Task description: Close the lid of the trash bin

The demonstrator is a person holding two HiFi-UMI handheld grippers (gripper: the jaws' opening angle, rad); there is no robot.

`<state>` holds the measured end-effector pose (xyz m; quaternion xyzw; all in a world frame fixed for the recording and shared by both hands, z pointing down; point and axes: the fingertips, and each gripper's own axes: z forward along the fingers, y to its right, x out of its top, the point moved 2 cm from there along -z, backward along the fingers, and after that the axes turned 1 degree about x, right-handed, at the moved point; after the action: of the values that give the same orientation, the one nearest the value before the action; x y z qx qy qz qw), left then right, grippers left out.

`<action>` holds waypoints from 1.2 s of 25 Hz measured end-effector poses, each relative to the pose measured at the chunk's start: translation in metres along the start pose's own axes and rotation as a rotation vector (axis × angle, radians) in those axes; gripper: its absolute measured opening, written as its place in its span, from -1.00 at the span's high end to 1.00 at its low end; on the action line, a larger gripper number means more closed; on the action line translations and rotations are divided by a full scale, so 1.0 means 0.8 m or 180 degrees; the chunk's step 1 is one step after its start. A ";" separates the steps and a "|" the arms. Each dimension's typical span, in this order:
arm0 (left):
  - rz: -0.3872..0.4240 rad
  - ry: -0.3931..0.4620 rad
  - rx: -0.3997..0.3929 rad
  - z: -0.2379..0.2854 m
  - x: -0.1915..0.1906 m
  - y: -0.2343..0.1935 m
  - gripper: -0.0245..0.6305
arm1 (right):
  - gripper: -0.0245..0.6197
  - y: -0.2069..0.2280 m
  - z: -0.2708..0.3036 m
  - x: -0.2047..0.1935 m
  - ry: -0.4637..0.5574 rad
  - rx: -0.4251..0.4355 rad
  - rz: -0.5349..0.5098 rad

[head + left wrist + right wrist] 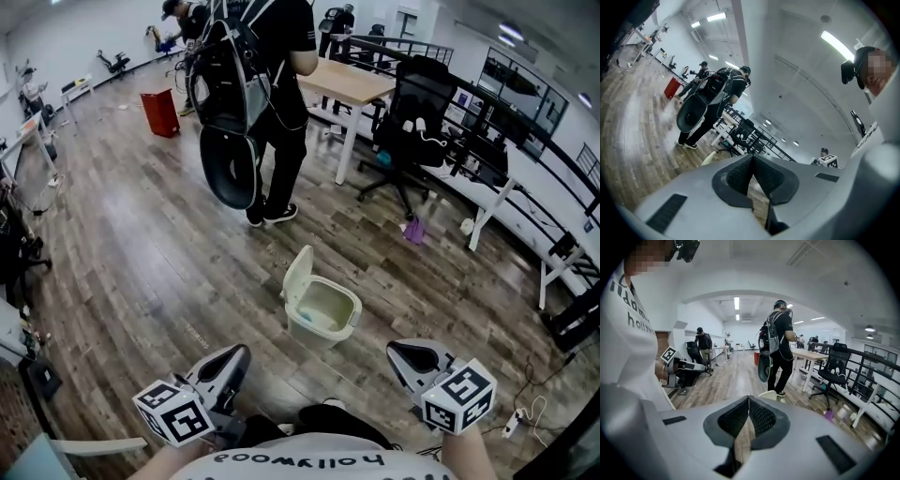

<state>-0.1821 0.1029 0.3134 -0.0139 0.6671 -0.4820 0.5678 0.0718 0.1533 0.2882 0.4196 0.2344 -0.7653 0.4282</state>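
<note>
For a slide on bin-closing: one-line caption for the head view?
Left gripper and right gripper, both shut and empty, held short of the open trash bin, lid raised, on wood floor.

A person (281, 103) with a backpack stands on the wooden floor (131, 253). Just beside them are a light table (349, 82) and a black chair (419, 103). A red box (160, 113) sits far back.

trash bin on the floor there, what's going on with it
A person holds a gripper in each hand, low and close to the body. The left gripper and the right gripper both have their jaws shut with nothing between them. The trash bin stands on the wooden floor just ahead, its lid up. Neither gripper touches it, so closing has not begun. Another person with a backpack stands beyond the bin.
</note>
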 end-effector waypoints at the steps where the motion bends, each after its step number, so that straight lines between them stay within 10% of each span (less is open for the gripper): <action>1: -0.0010 -0.0030 0.0010 0.007 0.000 -0.004 0.90 | 0.90 0.007 0.004 -0.002 -0.0029 0.0014 0.0008; 30: -0.0377 0.0551 0.1034 0.217 0.096 -0.105 0.90 | 0.90 0.215 0.293 0.064 -0.0470 0.1348 -0.0154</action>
<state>-0.1199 -0.0943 0.3311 0.0801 0.6249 -0.6153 0.4737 0.1008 -0.1287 0.3708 0.4372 0.0465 -0.8362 0.3280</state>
